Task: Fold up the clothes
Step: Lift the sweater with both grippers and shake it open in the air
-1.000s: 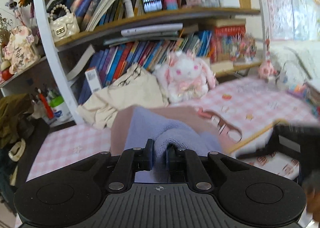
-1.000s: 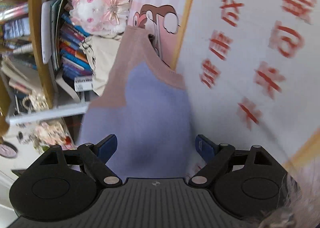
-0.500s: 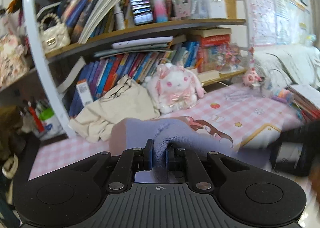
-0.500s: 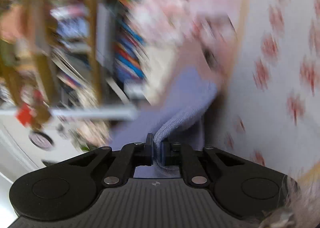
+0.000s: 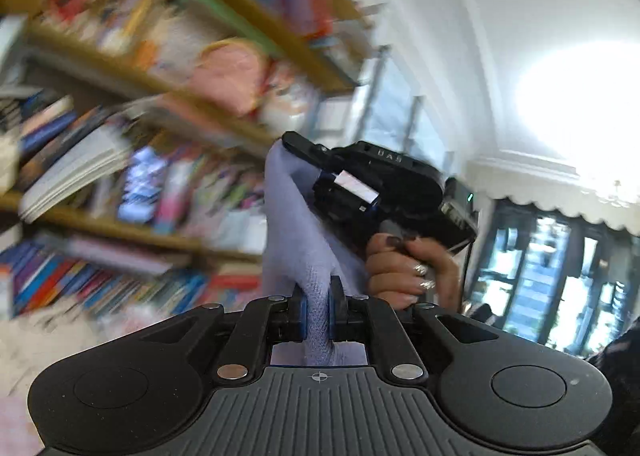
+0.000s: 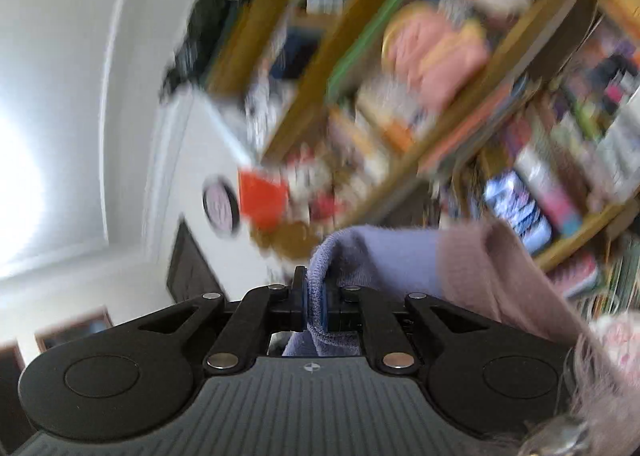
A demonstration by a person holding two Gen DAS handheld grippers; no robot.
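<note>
A lavender and dusty-pink knit garment is held up in the air between both grippers. My left gripper is shut on a bunched lavender edge. My right gripper is shut on another lavender hem, and the pink part drapes off to the right. The right gripper also shows in the left wrist view, up and ahead, its tip pinching the cloth, with the hand on its handle. The table is out of view.
A wooden bookshelf full of books and toys fills the left, blurred by motion; it also shows in the right wrist view. White ceiling and windows lie to the right. A dark door is at left.
Both grippers have lifted the garment off the table and tilted upward toward the shelf tops and ceiling. One second ago the right gripper was open; it then shut on the hem.
</note>
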